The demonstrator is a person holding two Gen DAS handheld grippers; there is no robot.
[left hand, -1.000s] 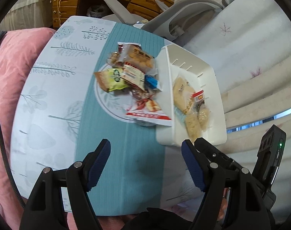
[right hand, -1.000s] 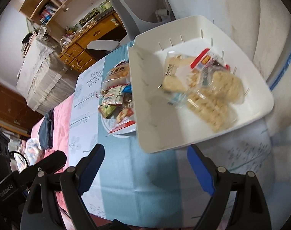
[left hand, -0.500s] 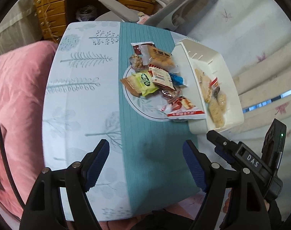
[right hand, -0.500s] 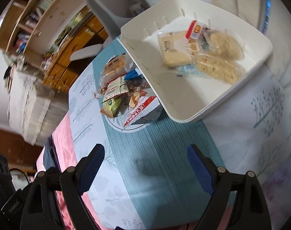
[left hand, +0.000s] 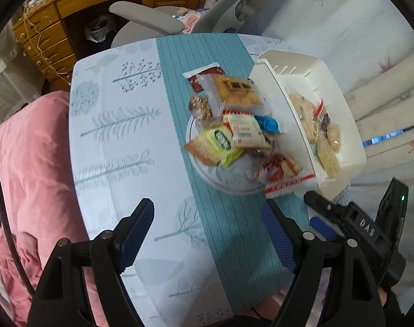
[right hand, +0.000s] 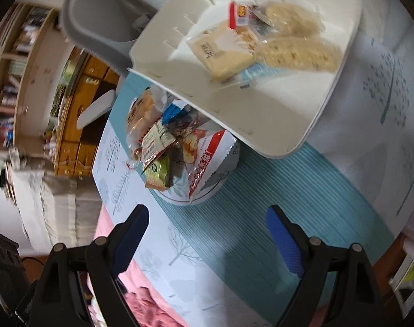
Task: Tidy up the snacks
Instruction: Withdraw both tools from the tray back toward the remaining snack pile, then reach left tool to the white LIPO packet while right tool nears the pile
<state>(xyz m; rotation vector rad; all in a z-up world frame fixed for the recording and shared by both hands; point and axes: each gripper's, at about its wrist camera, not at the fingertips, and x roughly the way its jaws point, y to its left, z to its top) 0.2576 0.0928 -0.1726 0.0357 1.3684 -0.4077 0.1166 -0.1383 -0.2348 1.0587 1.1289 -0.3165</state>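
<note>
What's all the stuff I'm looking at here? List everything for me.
Table: one, pale blue cloth with tree prints and a teal stripe, centre.
Plate: one, white, on the teal stripe, under the snack pile.
Snack pile: several packets, green, orange, blue, red and white, heaped on the plate.
Bin: one, white, beside the plate, on the table's edge.
Snacks in bin: a few, mostly beige bars in clear wrap, one with a red label.
Chair: one, grey, beyond the table.
Desk: one, wooden, with drawers, behind the chair.
Bedding: pink, beside the table.
Left gripper: black with blue pads, opening, nothing between them.
Right gripper: same colours, open, empty.
</note>
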